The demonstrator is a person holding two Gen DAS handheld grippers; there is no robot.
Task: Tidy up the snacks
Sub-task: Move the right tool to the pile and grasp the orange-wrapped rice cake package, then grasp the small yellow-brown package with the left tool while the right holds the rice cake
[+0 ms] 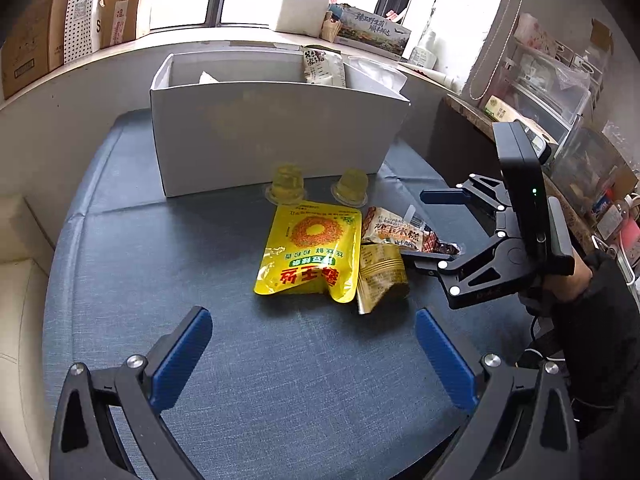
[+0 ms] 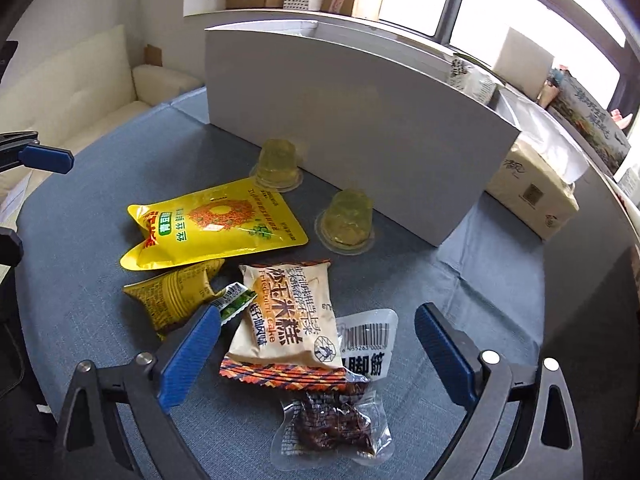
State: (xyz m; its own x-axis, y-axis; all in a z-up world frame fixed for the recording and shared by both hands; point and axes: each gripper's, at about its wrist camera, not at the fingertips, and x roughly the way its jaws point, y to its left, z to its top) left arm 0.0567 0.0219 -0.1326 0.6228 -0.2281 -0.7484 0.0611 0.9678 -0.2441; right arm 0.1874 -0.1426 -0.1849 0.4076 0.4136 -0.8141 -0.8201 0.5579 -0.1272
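Right gripper [image 2: 318, 344]: jaws spread wide, holding nothing, positioned low over the near end of the snack pile. Between its blue fingers [image 2: 192, 354] lie a beige rice cake packet [image 2: 286, 316] and, partly under that packet's near edge, a clear vacuum pack of dark meat [image 2: 334, 420] with a barcode label. A small green-and-white sachet [image 2: 232, 302] lies just beside the left finger.

Left gripper [image 1: 314, 354]: jaws also fully apart and empty, hovering above bare blue tablecloth [image 1: 160, 264], near side of the pile.

Snack positions: a large yellow pouch [image 1: 310, 252] lies flat at the centre; a gold crinkled packet [image 1: 380, 276] touches its right edge. Two yellow jelly cups [image 1: 286, 184] [image 1: 351, 190] stand inverted just in front of the white cardboard box [image 1: 272, 136]. A white printed packet [image 1: 322, 66] protrudes from the box at its far right corner. A tissue box [image 2: 532, 196] sits right of the white box.
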